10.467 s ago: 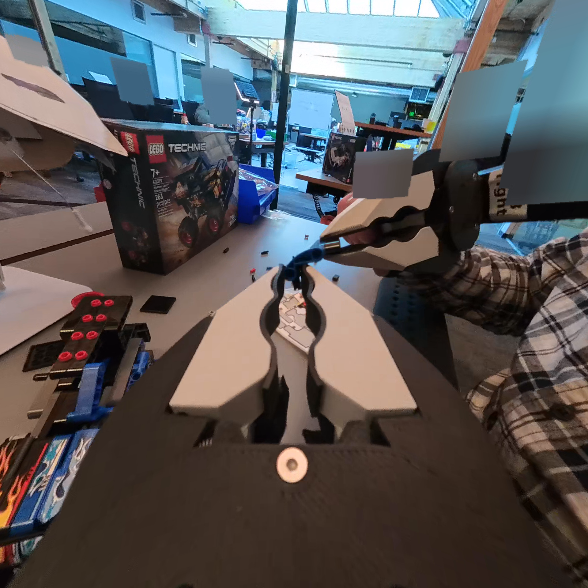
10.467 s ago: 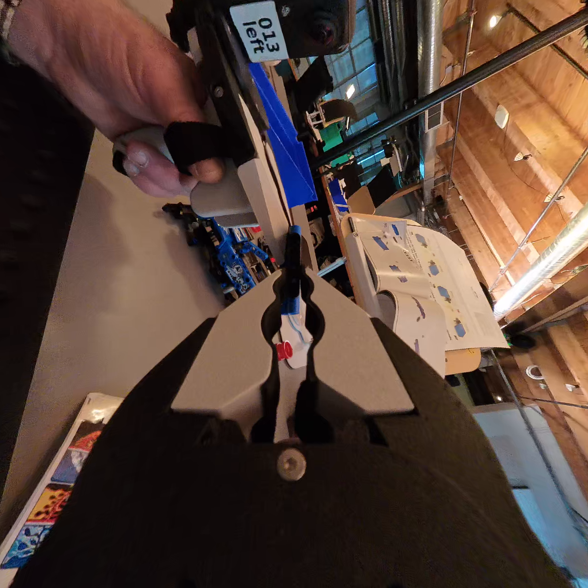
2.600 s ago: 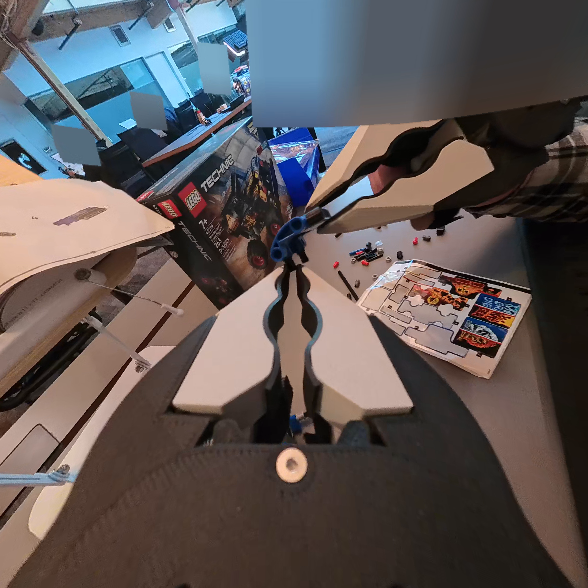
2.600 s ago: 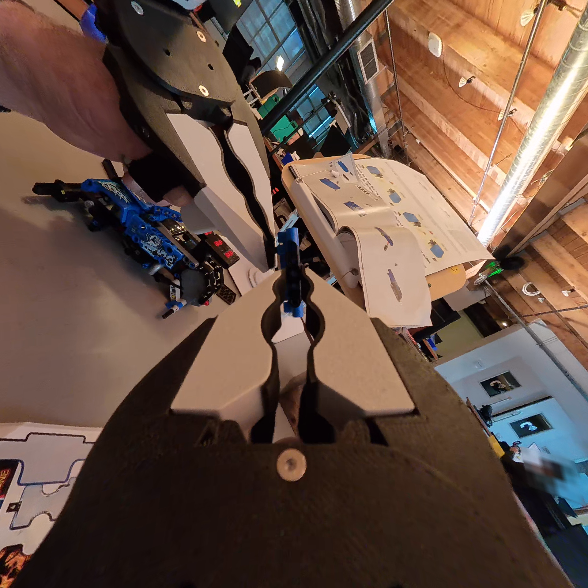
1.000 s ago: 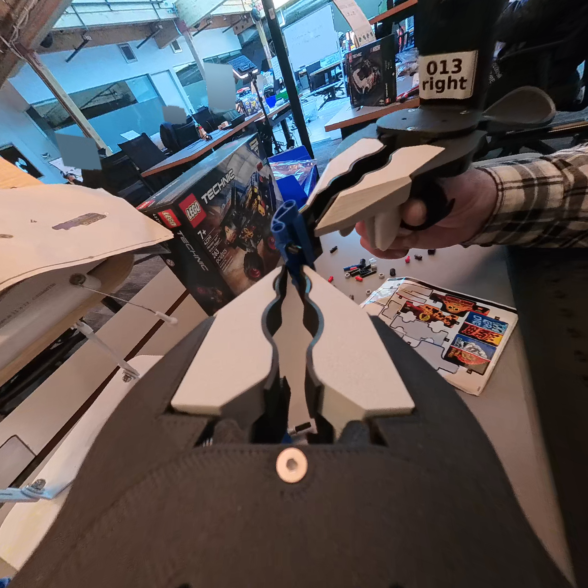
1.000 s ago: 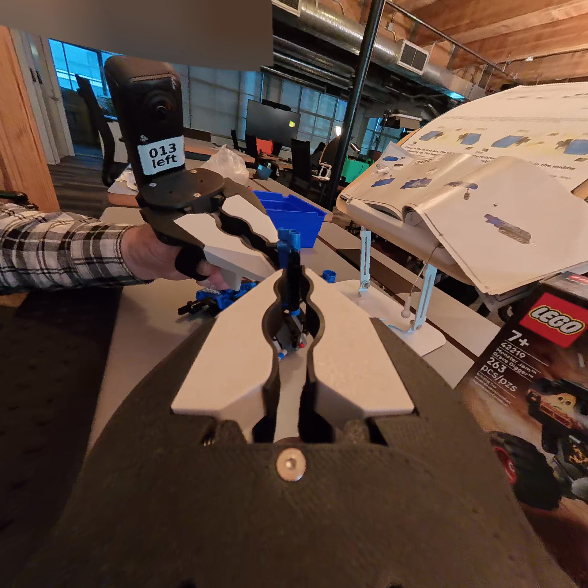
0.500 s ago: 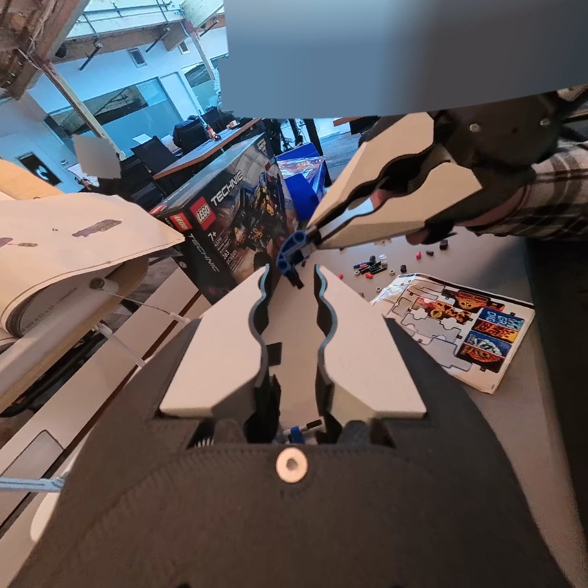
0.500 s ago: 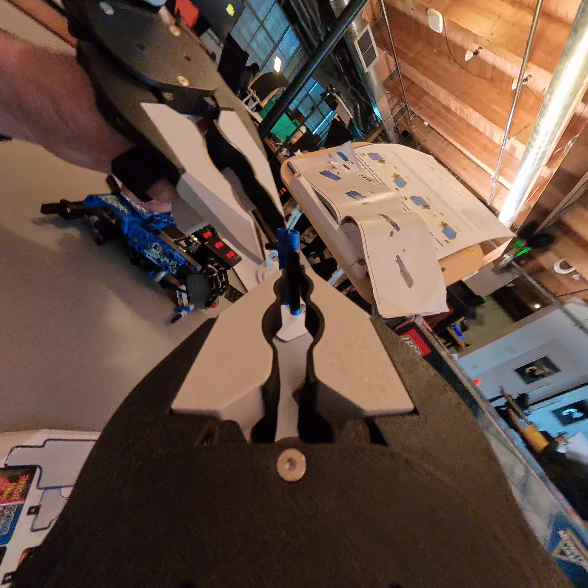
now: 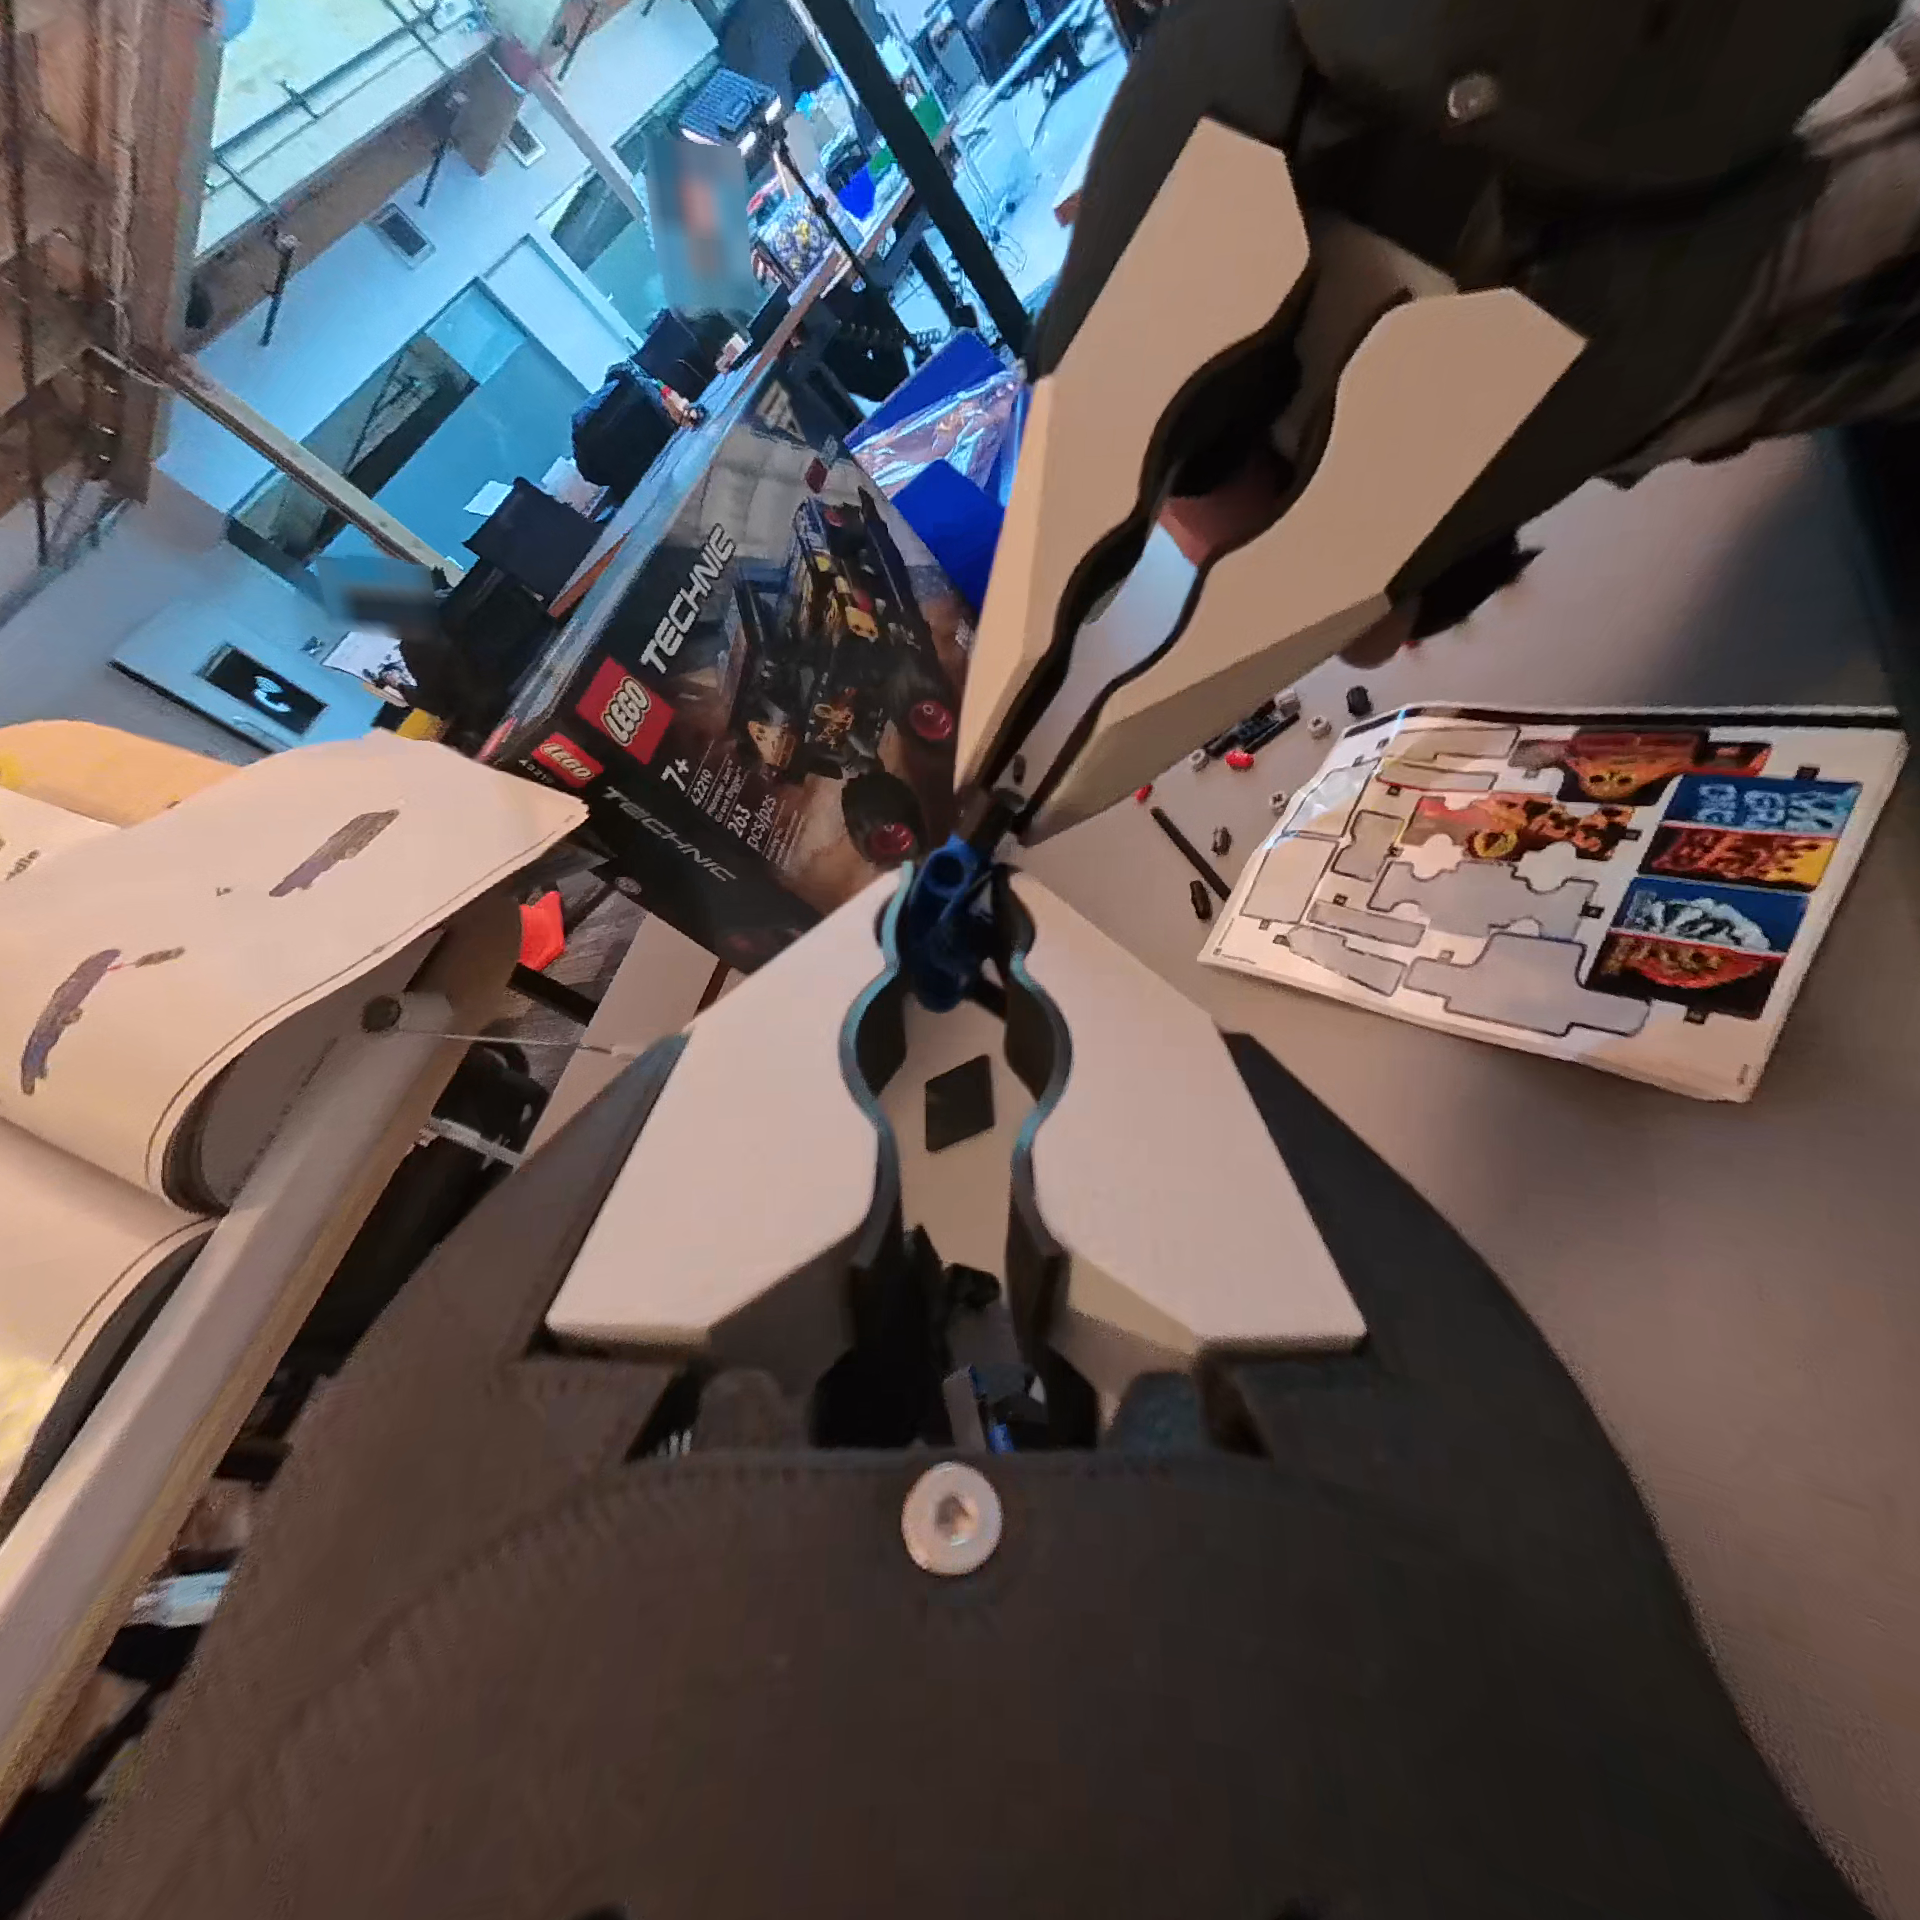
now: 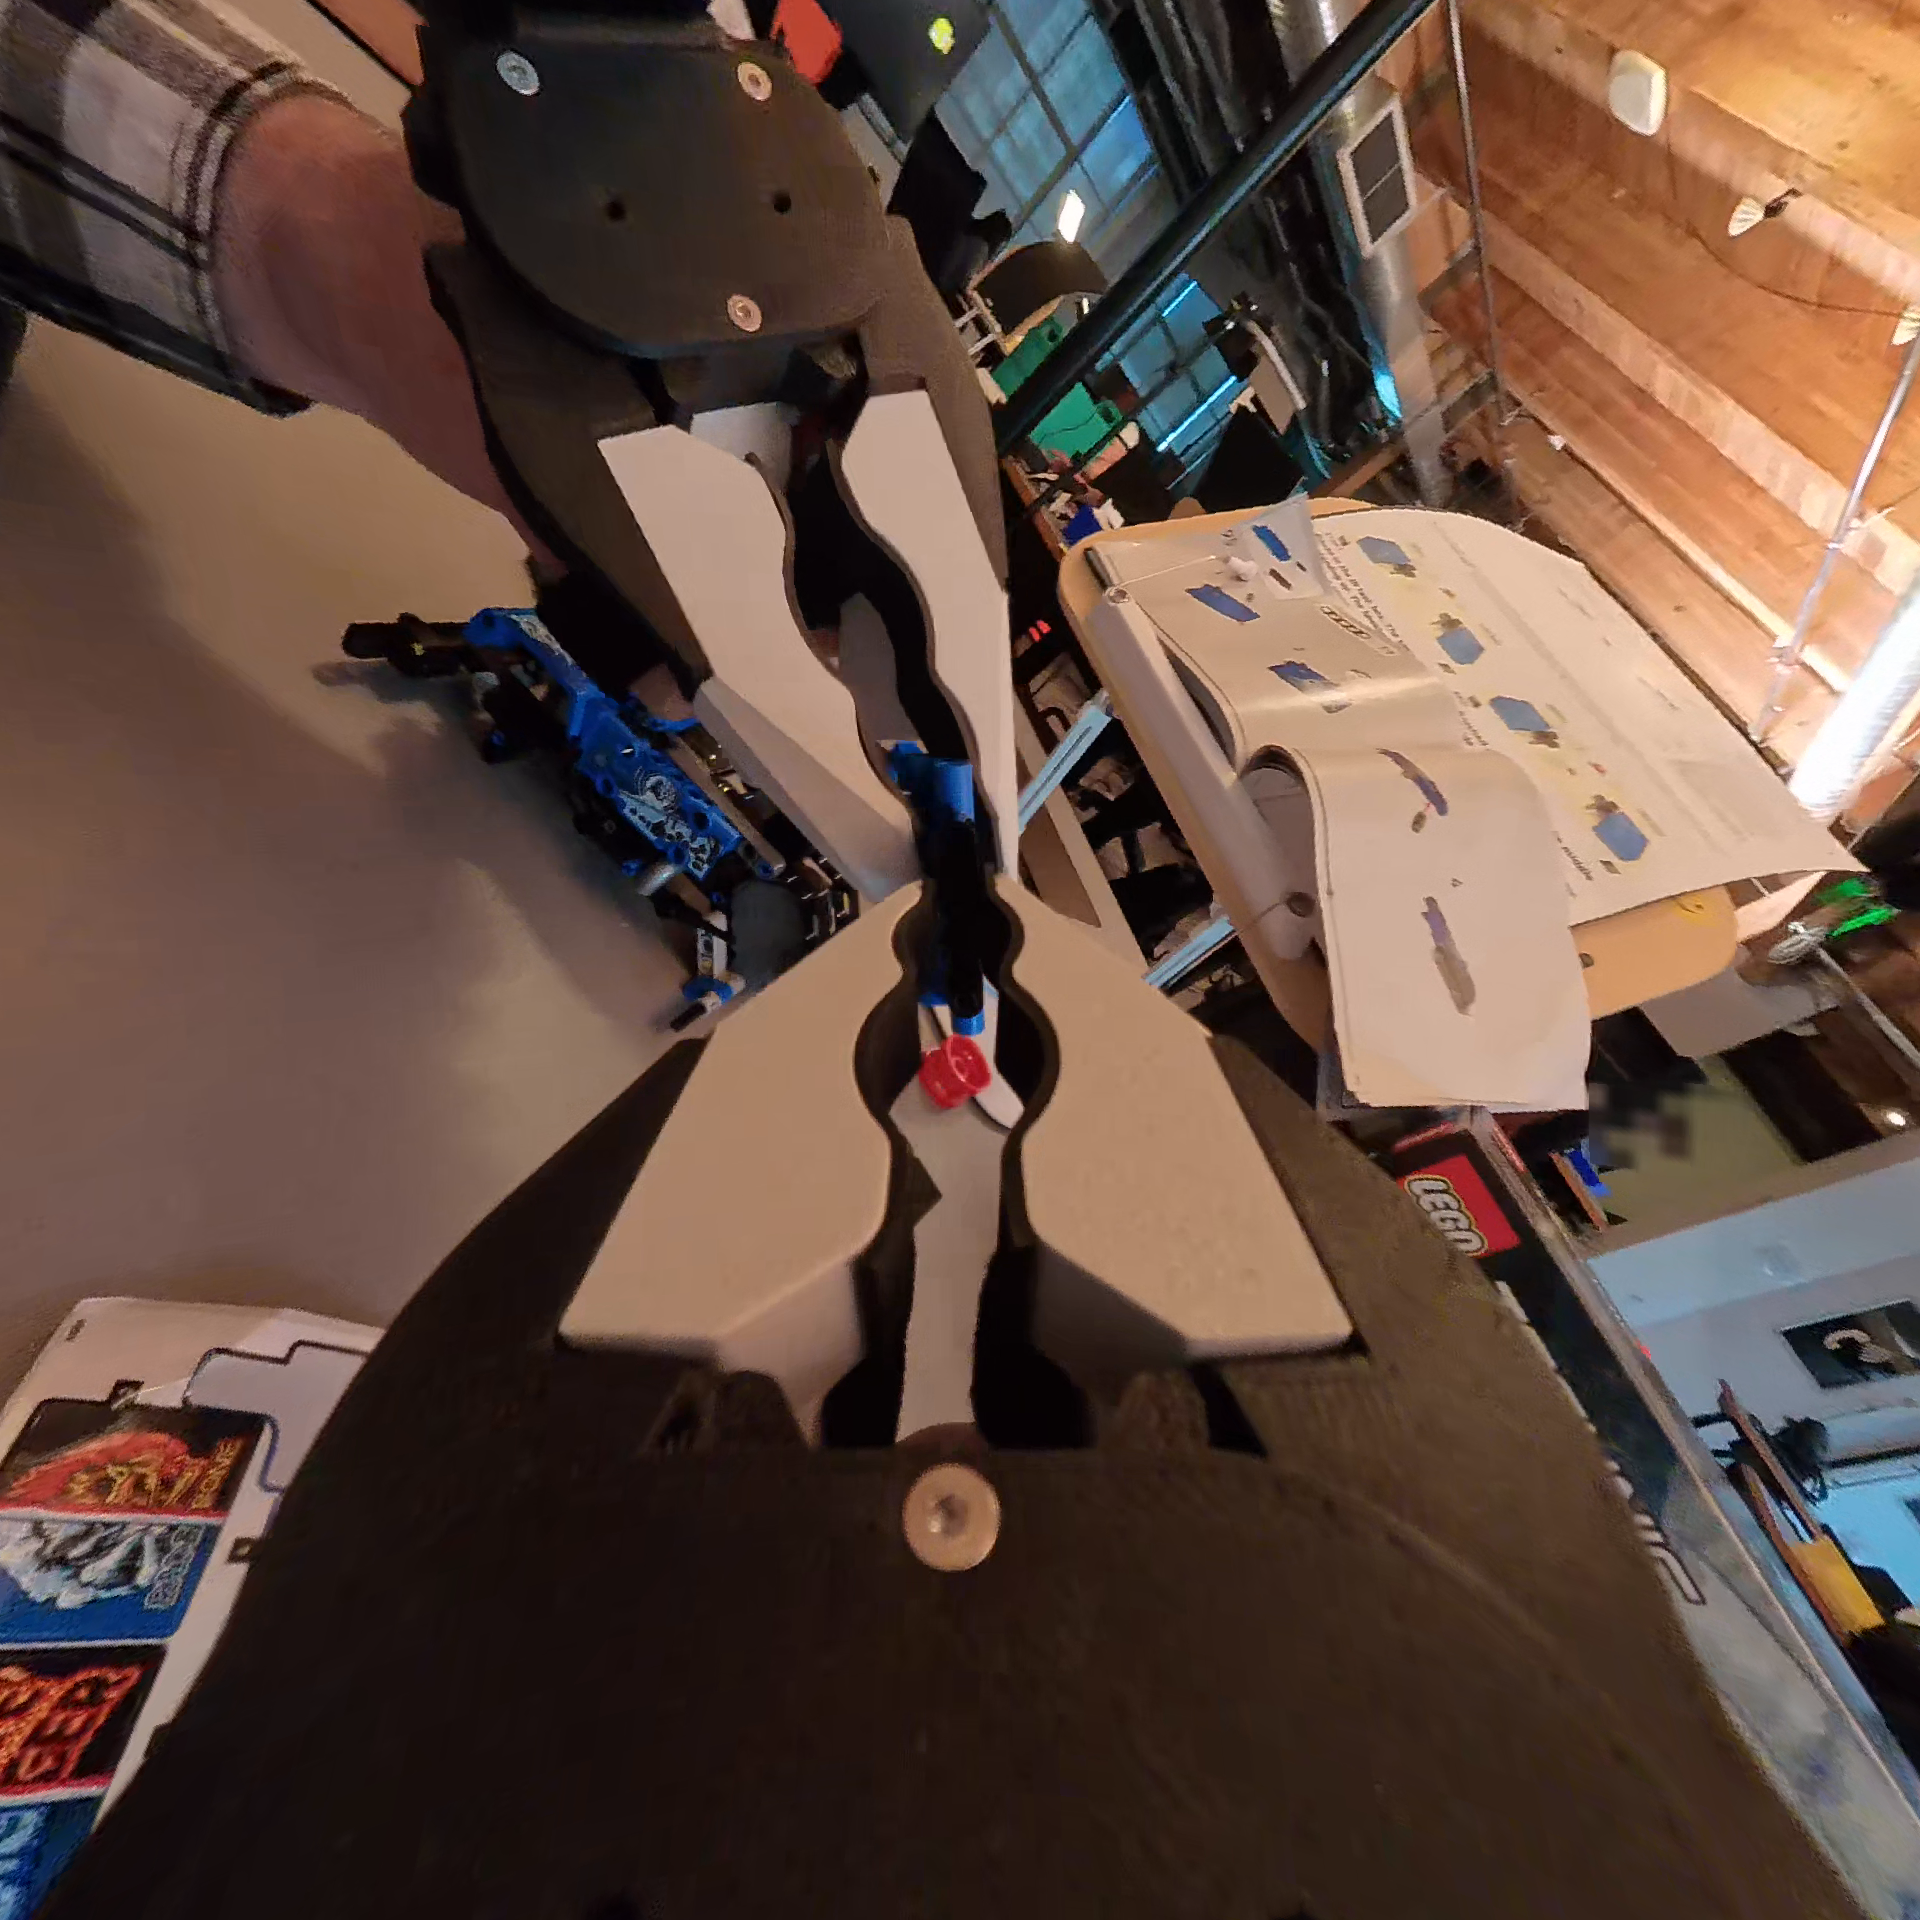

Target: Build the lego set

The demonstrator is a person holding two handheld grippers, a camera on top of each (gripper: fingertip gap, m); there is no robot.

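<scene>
A small blue connector (image 9: 943, 914) with a black axle through it is held in the air between both grippers. My left gripper (image 9: 961, 894) has its jaws closed around the blue end. My right gripper (image 10: 956, 914) is shut on the black axle end (image 10: 954, 883). The two grippers meet tip to tip; the right gripper (image 9: 992, 821) comes in from the upper right in the left wrist view, and the left gripper (image 10: 951, 821) comes down from above in the right wrist view. The part-built blue and black model (image 10: 613, 748) lies on the grey table (image 10: 208, 883) below.
A sticker sheet (image 9: 1507, 883) lies on the table at right, with loose small parts (image 9: 1247, 738) behind it. The set's box (image 9: 748, 727) stands at the back. An open instruction booklet (image 10: 1403, 727) rests on a stand. A small red piece (image 10: 951, 1070) lies below my right fingers. Both grippers' tips are close together, under 4 cm apart.
My left gripper was open half a second ago and has closed around the blue end of the piece. The right gripper has kept hold of the black axle end and swung round.
</scene>
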